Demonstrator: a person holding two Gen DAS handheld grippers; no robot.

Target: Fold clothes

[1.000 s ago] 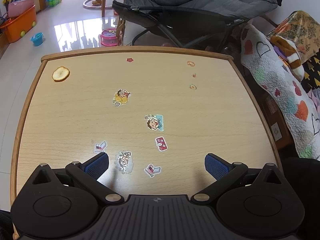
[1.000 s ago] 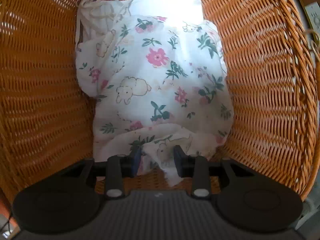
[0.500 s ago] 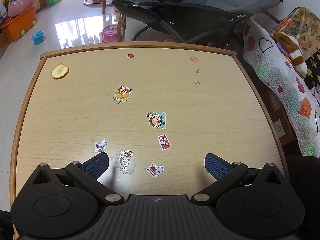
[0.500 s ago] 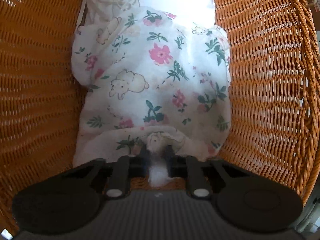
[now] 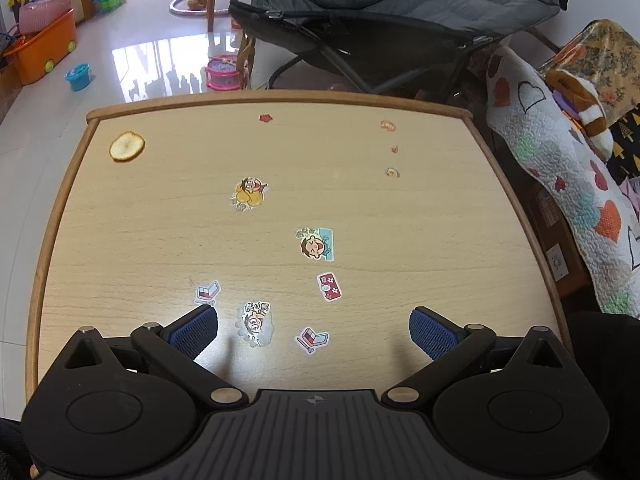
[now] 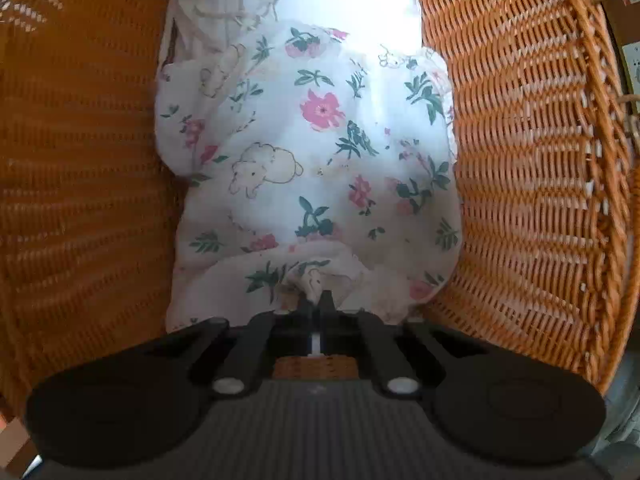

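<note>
A white garment [image 6: 320, 152] with pink flowers, green leaves and elephant prints lies crumpled in an orange wicker basket [image 6: 520, 160]. A plain white piece [image 6: 352, 4] with ties lies under it at the far end. My right gripper [image 6: 316, 300] is shut on the garment's near edge, a pinch of cloth between its jaws. My left gripper [image 5: 314, 326] is open and empty, its blue pads [image 5: 192, 330] low over the near part of a wooden table [image 5: 160, 240].
The table carries several cartoon stickers [image 5: 316, 242] and a round yellow slice [image 5: 127, 146] at its far left corner. A dark stroller [image 5: 380, 28] stands behind the table. A quilted heart-print cover [image 5: 560, 184] hangs at the right. Toys lie on the floor at the left.
My right gripper has closed on the garment's near edge, from apart to fully pinched. The left gripper has drifted slightly, still open over the table.
</note>
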